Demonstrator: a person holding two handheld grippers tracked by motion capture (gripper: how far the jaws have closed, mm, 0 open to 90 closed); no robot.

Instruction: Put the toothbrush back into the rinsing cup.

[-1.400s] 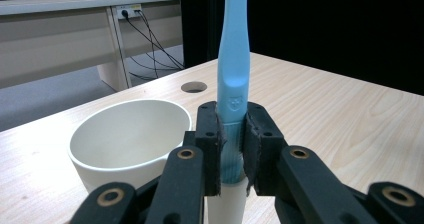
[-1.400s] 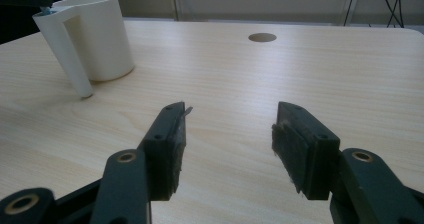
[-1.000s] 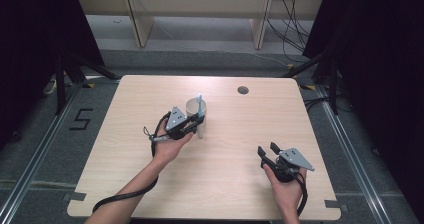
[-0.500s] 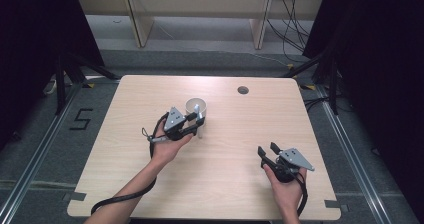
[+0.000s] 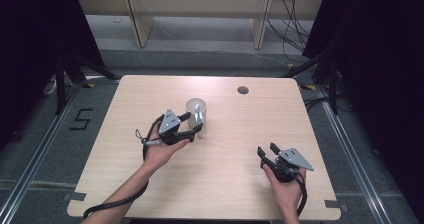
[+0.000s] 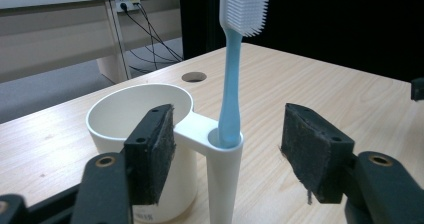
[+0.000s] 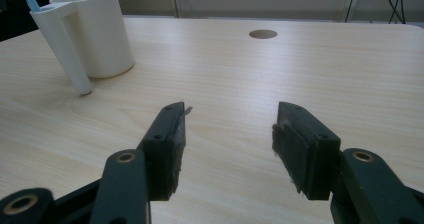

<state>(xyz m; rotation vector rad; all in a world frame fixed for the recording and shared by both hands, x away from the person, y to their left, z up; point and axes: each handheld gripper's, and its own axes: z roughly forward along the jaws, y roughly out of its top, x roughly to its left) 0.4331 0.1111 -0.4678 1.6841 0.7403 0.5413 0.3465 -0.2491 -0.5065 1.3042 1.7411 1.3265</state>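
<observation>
Floor marking (image 5: 82,119) reads "5"

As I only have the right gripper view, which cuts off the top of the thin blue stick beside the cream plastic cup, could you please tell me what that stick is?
Observer: It is a light blue plastic toothbrush with white bristles, standing upright in the side tube of the cream plastic cup.
Operator: Thank you. Is the left hand-held gripper holding it?
Observer: No. The left hand-held gripper has just been opening its jaws. Its pads stand either side of the tube, touching nothing.
Operator: Where is the cup on the table?
Observer: In the high view it stands left of centre on the pale wooden table.
</observation>
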